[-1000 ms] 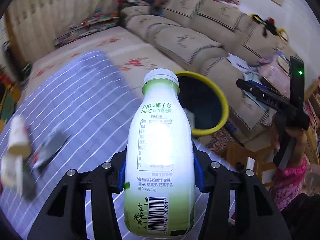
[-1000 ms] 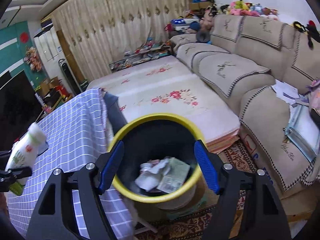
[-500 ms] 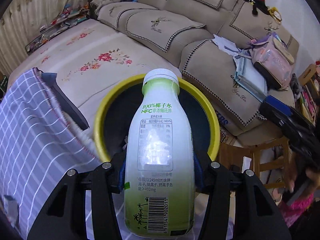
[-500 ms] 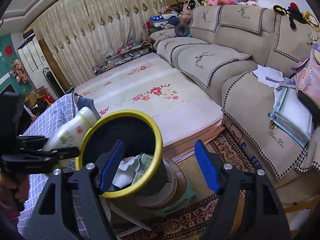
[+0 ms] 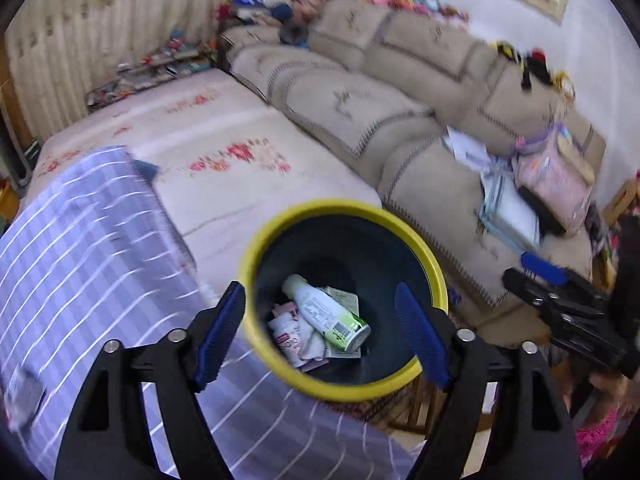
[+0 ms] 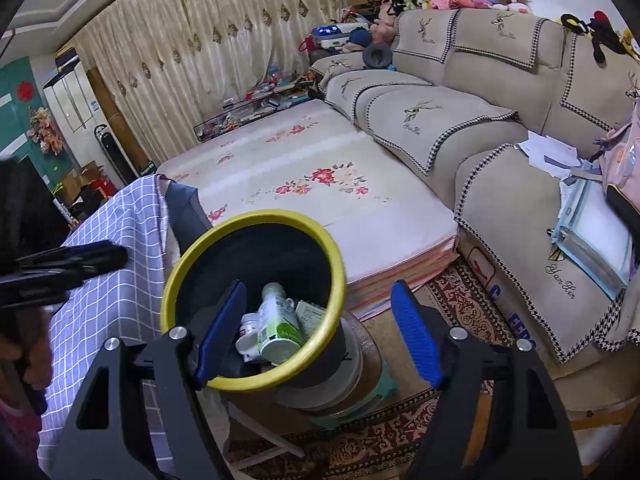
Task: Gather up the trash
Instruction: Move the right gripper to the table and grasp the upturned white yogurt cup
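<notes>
Gone from my left gripper (image 5: 320,332) is the bottle (image 5: 326,312): a moment ago I held it upright between these fingers, and now it lies in the bin (image 5: 434,280) on top of paper scraps (image 5: 294,340), while my fingers are opening with nothing between them. From my left wrist, the bottle sits just ahead of and below the blue pads (image 5: 220,336), its long axis slanting from the cap at far left to the base at near right. A checked cloth (image 5: 80,248) covers the counter to the left of my fingers, and something pale and blurred (image 5: 22,392) lies on it at the far left edge; I cannot tell what it is.

From my right wrist, my right gripper (image 6: 318,334) stands wide with nothing in it, over the near right rim of the bin (image 6: 176,280). The bottle (image 6: 276,322) lies just beyond my left pad, base towards me. My left gripper (image 6: 64,266) shows at the left, over the cloth (image 6: 120,240).

Whatever is collected next lies on the counter, I judge, left of both grippers, and my left hand is nearer.
</notes>
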The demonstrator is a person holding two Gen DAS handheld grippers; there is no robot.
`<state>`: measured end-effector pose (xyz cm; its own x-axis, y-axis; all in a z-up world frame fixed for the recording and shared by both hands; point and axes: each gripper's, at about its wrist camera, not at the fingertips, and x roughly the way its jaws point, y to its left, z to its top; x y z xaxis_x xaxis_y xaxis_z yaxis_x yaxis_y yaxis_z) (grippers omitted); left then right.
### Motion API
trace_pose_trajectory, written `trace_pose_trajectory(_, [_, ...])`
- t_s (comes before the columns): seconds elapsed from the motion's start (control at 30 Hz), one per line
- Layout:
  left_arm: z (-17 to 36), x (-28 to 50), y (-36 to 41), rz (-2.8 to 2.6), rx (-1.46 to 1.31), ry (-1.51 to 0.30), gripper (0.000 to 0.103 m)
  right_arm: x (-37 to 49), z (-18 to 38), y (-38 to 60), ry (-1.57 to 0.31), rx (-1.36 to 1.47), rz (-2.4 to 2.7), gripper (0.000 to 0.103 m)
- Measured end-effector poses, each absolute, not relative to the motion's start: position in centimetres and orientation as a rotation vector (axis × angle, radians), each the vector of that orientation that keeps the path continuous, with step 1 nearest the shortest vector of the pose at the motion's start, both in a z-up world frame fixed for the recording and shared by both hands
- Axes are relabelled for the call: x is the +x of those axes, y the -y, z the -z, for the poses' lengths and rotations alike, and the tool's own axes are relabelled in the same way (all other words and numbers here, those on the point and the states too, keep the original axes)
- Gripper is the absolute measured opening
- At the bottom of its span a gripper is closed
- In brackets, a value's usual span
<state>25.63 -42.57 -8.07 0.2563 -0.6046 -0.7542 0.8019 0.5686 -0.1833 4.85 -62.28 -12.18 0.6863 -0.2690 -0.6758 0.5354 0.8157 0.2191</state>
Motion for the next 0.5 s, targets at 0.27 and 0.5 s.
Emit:
trace_pose_trajectory(0.27, [5.6,25.8,25.6,0.705,0.055,-0.738,0.086,7.8,11.6,57.9,-0.696,0.372,0.366,0.071])
trace_pose_trajectory(0.5, [5.5,26.4,10.2,0.402,-0.023,-0.647,0.087,12.5,10.8,50.9,-0.734,0.284,0.209,0.071])
